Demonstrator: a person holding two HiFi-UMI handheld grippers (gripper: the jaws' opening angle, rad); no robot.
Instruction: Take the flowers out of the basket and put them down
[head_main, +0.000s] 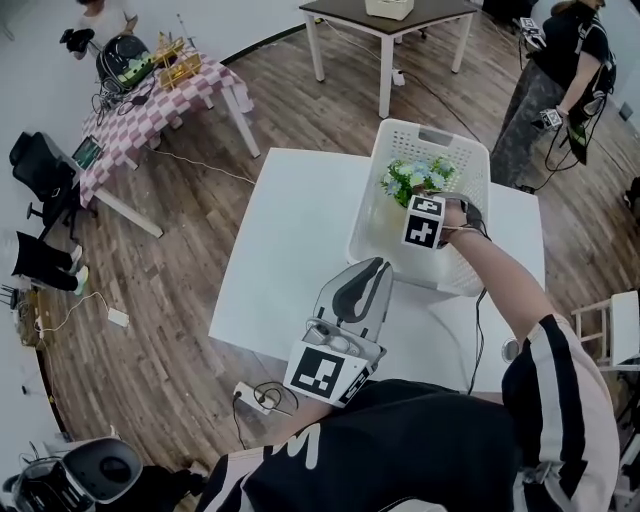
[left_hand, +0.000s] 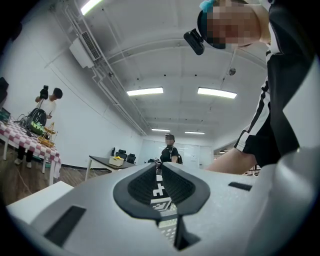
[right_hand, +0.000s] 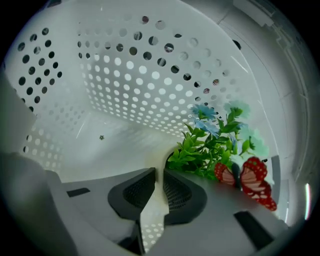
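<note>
A white perforated basket (head_main: 432, 132) stands on the far right part of the white table (head_main: 290, 240). Inside it lie green artificial flowers (head_main: 410, 180) with pale blue blooms. My right gripper (head_main: 426, 192) reaches down into the basket at the flowers. In the right gripper view its jaws (right_hand: 159, 172) stand a narrow gap apart with only the basket floor between them. The flowers (right_hand: 210, 145) and a red butterfly (right_hand: 247, 180) lie just right of the right jaw. My left gripper (head_main: 372, 270) hovers over the table's near edge, shut and empty, pointing up into the room (left_hand: 159, 167).
The basket wall (right_hand: 125, 85) curves round the right gripper on all sides. Beyond the table stand a checked-cloth table (head_main: 150, 105) at far left and a dark-topped table (head_main: 385, 20). A person (head_main: 550, 80) stands at far right. A power strip (head_main: 255, 398) lies on the floor.
</note>
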